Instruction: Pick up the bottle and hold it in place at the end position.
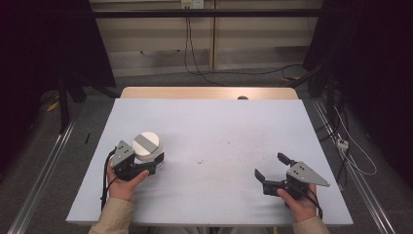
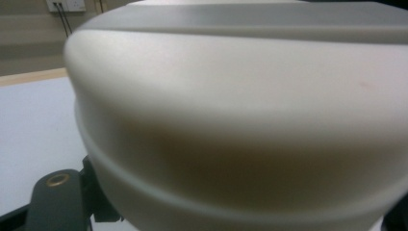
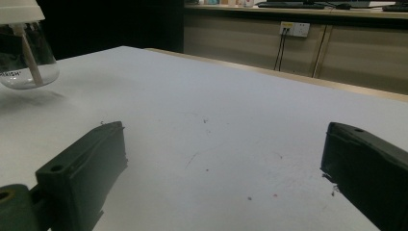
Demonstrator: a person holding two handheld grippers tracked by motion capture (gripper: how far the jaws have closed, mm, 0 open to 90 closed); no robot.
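Cream-white plastic is crowding right up against the left gripper view: that is the rounded white pump cap (image 2: 240,120) of a clear glass dispenser bottle (image 3: 24,67), and the left gripper (image 1: 155,165) is clamped on it, jaws drawn in narrow around the neck beneath the cap. In the high view the bottle is sitting at the near left of the pale blue table (image 1: 219,126), its grey-striped top tilting a touch toward the far side. From the right gripper view its clear belly and dip tube are showing, with a shadow beneath, so I cannot tell whether the base is touching the table.

The right gripper (image 1: 269,165) is resting at the near right, jaws spread wide with nothing between them, well apart from the bottle.

My read: the lift is in hand, so keeping the squeeze firm, the wrist level and the rise slow should stop that smooth, top-heavy bottle from swinging or slipping.
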